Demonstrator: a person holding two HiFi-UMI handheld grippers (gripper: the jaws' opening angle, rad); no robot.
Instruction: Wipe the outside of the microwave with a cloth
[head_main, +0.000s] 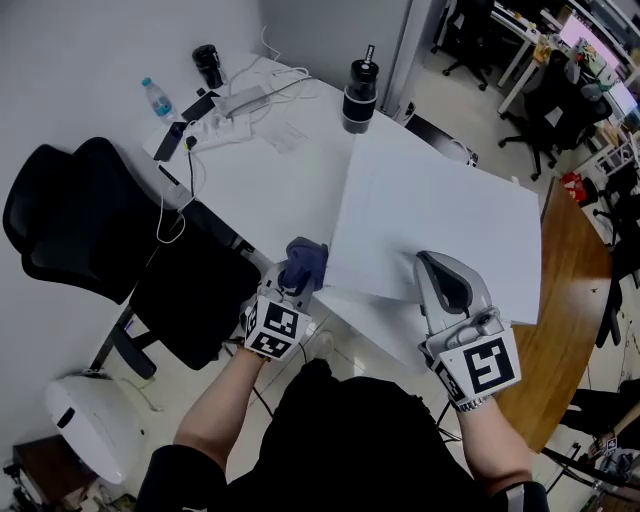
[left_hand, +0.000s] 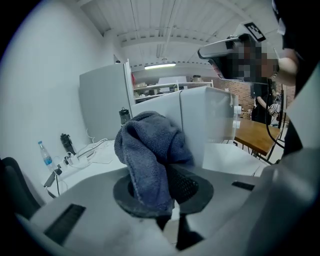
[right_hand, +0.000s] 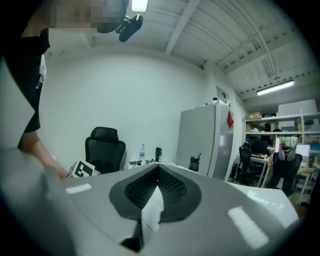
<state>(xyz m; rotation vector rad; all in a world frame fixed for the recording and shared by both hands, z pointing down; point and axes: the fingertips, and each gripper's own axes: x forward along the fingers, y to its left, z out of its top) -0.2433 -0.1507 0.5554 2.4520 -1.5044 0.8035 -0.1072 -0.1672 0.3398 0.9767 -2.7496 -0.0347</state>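
Head view: L gripper is clamped on the blue-grey cloth. The cloth bunches up past the tips, right at the left edge of the white microwave. L gripper view agrees: cloth is pinched betw. both pads, folds spilling over the left one. The microwave sits just ahead of the jaws, slightly to the right. I can't tell if cloth and microwave touch. R gripper lies over the microwave top near its front edge. R gripper view shows its jaws closed pad to pad, w/ a black tumbler well ahead, to their right.
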